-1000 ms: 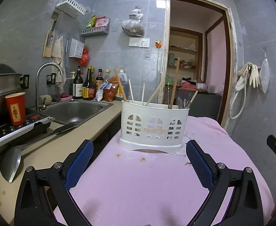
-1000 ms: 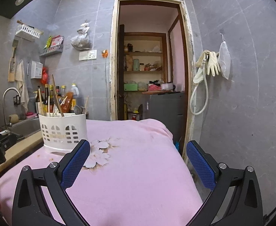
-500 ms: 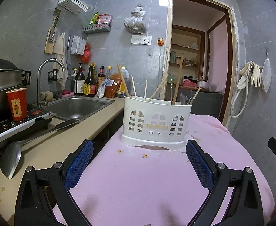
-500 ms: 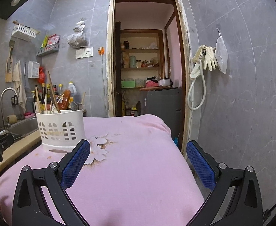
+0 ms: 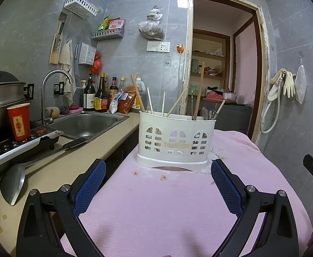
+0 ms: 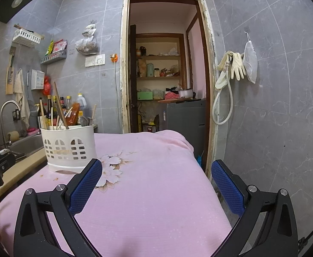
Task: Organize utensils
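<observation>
I hold both my left gripper [image 5: 158, 171] and right gripper [image 6: 156, 172] wide open and empty over the pink cloth [image 5: 177, 203], the caddy [image 5: 176, 137] of chopsticks [image 5: 199, 91] just ahead of the left, ahead-left of the right.

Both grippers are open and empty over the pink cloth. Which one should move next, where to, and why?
Probably ease the left gripper forward toward the white slotted plastic utensil holder: it sits centred just ahead of the open jaws, with wooden chopsticks sticking up. The right gripper faces bare pink cloth.
</observation>
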`<state>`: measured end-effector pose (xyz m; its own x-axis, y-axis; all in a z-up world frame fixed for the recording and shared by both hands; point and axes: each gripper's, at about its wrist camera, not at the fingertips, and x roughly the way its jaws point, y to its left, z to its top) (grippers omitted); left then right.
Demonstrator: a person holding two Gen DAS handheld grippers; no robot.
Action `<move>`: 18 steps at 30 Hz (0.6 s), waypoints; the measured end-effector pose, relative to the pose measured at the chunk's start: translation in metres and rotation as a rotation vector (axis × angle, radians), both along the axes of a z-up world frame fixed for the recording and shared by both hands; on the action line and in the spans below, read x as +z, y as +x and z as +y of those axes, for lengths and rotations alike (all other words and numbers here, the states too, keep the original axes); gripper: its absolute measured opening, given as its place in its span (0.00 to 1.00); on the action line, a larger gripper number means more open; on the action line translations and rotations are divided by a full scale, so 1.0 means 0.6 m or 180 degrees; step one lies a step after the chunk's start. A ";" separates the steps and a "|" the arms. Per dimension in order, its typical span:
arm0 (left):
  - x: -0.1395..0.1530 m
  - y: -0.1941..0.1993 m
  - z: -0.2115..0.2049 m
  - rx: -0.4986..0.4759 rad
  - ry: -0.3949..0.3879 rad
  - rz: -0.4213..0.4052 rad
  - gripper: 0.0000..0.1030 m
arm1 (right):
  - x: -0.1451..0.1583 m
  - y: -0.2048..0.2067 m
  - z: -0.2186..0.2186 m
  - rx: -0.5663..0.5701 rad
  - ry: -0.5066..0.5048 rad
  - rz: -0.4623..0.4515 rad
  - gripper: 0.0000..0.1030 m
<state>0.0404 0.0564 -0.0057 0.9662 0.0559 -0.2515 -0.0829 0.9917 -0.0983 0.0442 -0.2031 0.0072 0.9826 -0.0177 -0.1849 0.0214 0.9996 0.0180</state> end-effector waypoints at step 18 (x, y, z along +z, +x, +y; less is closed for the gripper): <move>0.002 -0.002 -0.004 -0.0014 0.0020 -0.0015 0.94 | 0.002 -0.001 0.000 0.0003 0.0011 0.0002 1.00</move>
<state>0.0390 0.0543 -0.0046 0.9677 0.0530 -0.2466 -0.0780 0.9927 -0.0925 0.0435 -0.2030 0.0086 0.9825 -0.0161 -0.1854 0.0204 0.9996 0.0213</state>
